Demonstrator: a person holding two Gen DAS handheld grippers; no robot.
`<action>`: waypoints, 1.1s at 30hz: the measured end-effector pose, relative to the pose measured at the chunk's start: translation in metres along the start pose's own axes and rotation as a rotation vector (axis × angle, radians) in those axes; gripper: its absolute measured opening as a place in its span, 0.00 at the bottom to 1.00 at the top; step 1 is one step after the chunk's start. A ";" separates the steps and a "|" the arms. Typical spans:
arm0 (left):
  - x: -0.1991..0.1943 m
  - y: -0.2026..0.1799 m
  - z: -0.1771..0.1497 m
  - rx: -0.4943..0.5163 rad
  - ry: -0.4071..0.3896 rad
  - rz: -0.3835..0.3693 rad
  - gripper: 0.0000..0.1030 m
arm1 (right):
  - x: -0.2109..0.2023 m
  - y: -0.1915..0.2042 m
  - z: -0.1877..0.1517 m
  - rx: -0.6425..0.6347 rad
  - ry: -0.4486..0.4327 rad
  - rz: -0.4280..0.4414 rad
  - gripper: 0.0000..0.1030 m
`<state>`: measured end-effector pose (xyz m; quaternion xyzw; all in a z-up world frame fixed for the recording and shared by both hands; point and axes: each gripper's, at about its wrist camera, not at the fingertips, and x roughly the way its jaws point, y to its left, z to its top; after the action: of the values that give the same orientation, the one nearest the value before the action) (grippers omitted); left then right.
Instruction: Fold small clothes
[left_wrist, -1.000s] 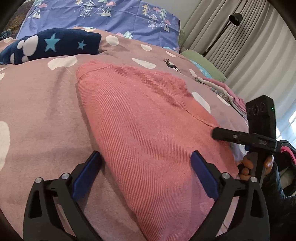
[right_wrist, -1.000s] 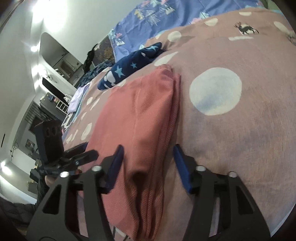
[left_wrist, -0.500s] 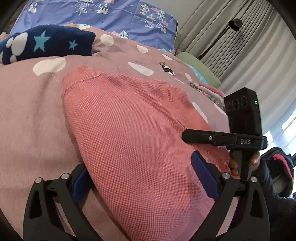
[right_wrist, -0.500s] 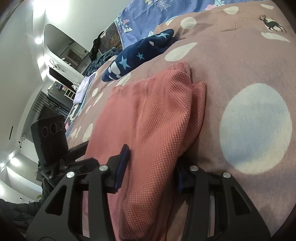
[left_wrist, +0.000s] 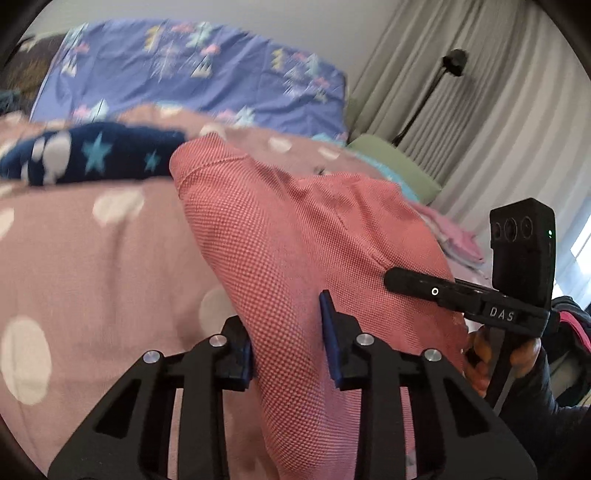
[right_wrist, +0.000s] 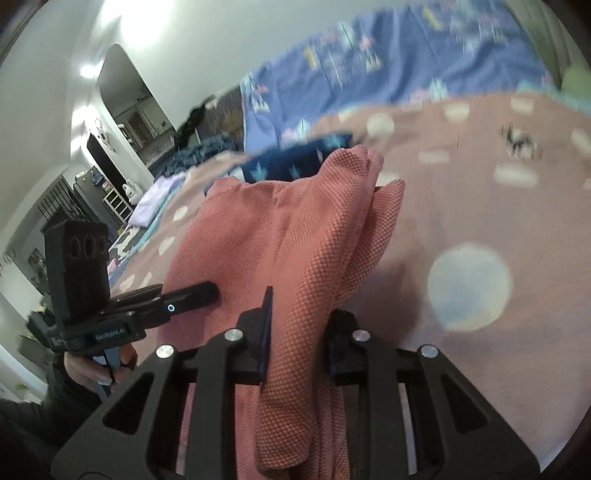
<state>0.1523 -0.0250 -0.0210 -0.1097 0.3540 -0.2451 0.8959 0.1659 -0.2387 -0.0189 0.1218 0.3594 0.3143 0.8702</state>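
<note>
Your left gripper (left_wrist: 290, 341) has just been closing, and its blue pads now pinch the near edge of the coral knit garment (left_wrist: 295, 236); the cloth bunches up between the jaws and rises off the bed in a ridge. Your right gripper (right_wrist: 299, 332) has just been closing too; its jaws stand narrow, clamped on a thick fold of the same garment (right_wrist: 295, 229), several layers stacked between the pads. The garment hangs between both grippers, its far end lying on the pink polka-dot bedcover (left_wrist: 92, 251); just beyond that far end lies a navy star-print cloth (left_wrist: 92, 158), and behind it a blue patterned pillow (left_wrist: 192, 74). In the left wrist view your right hand (left_wrist: 517, 354) grips its handle at the right; grey curtains (left_wrist: 498, 110) and a black floor lamp (left_wrist: 454, 64) stand behind.
</note>
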 end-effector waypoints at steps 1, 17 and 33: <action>-0.003 -0.008 0.007 0.024 -0.012 -0.005 0.30 | -0.009 0.003 0.003 -0.007 -0.028 -0.001 0.22; 0.034 -0.102 0.139 0.325 -0.125 0.031 0.30 | -0.081 -0.036 0.123 -0.036 -0.320 -0.108 0.22; 0.153 -0.106 0.223 0.473 -0.149 0.148 0.28 | -0.019 -0.134 0.212 0.026 -0.365 -0.223 0.21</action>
<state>0.3636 -0.1897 0.0907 0.1112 0.2270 -0.2458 0.9358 0.3656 -0.3511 0.0836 0.1475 0.2111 0.1842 0.9485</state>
